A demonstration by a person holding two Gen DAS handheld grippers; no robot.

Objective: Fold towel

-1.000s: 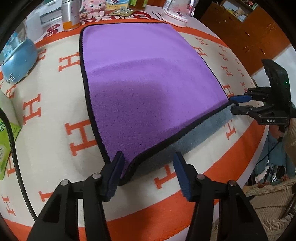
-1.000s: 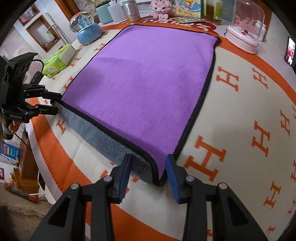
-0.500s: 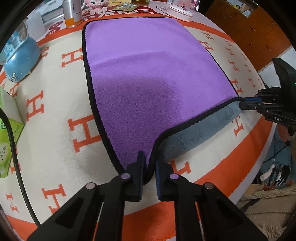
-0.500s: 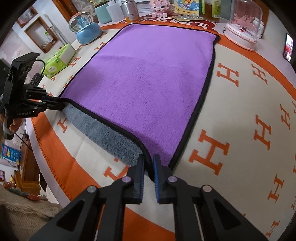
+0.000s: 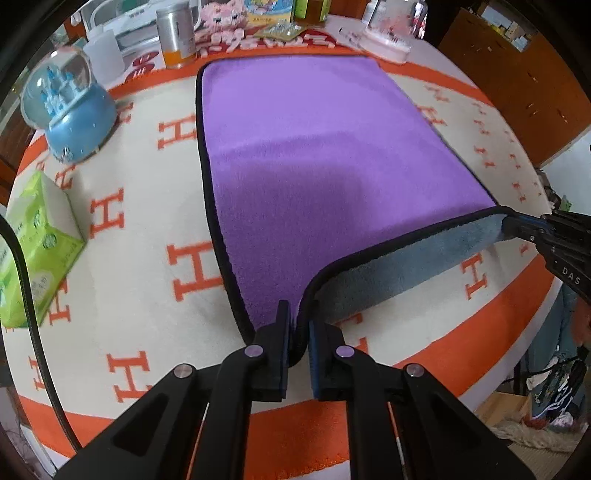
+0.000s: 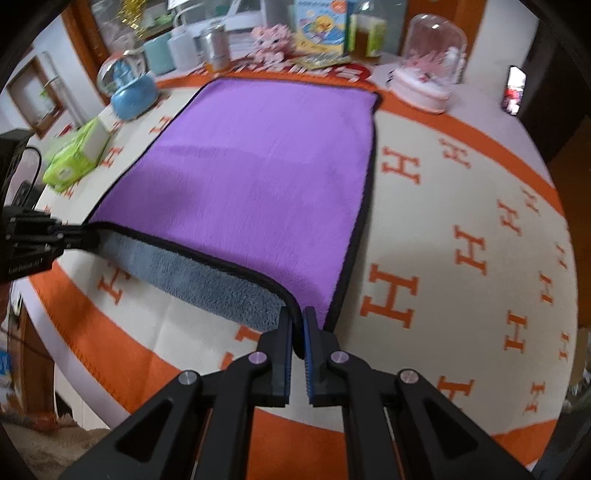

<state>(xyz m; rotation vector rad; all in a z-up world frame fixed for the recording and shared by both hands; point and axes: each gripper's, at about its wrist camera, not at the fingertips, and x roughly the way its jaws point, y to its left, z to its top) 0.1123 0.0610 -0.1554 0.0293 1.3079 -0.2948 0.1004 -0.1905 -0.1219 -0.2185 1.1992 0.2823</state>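
Observation:
A purple towel [image 5: 325, 166] with a black hem and grey underside lies on a cream and orange blanket; it also shows in the right wrist view [image 6: 266, 177]. My left gripper [image 5: 298, 325] is shut on the towel's near left corner. My right gripper [image 6: 297, 325] is shut on the near right corner. Both corners are lifted, so the near edge hangs above the blanket and the grey underside [image 5: 399, 266] shows. Each gripper shows in the other's view, the right one [image 5: 506, 225] and the left one [image 6: 86, 236].
A blue snow globe [image 5: 70, 110] and a green tissue box [image 5: 33, 243] stand at the left. A silver can [image 5: 176, 35], pink toy [image 5: 218, 31] and a pink glass dome [image 6: 428, 70] line the far edge. The table edge runs just below the grippers.
Both grippers closed from open onto the towel's near corners, then lifted them. The near edge has risen and more grey underside shows.

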